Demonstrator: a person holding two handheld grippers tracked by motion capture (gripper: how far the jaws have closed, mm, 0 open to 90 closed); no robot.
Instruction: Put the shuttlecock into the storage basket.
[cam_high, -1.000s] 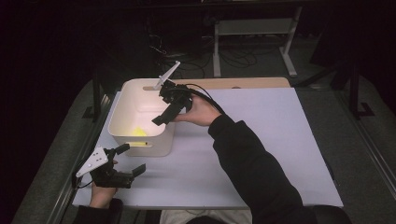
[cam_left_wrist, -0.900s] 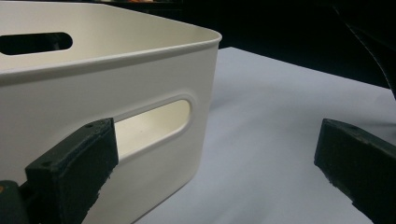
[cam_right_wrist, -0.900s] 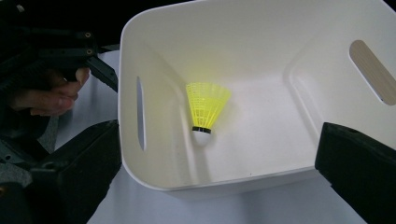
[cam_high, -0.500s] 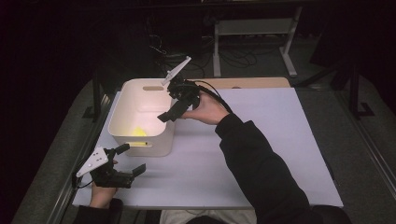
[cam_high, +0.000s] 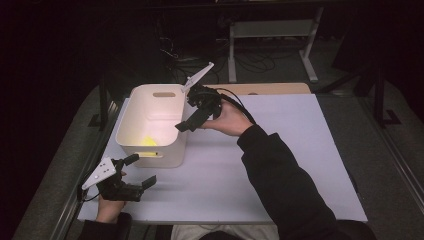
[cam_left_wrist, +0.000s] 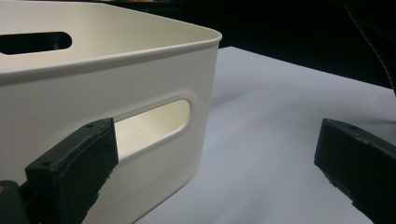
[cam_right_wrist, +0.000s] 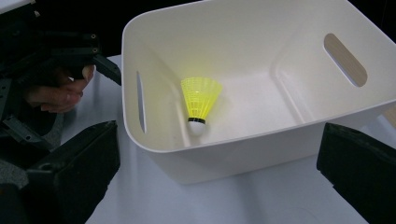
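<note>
Yellow shuttlecock (cam_right_wrist: 200, 103) inside plain, unmarked white bin (cam_right_wrist: 261, 140)

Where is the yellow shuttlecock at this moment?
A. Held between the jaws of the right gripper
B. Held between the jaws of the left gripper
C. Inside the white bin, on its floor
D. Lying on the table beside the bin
C: the right gripper view shows the yellow shuttlecock resting on the floor of the white bin, near one wall, while the jaws of the right gripper stand apart and empty.
</note>
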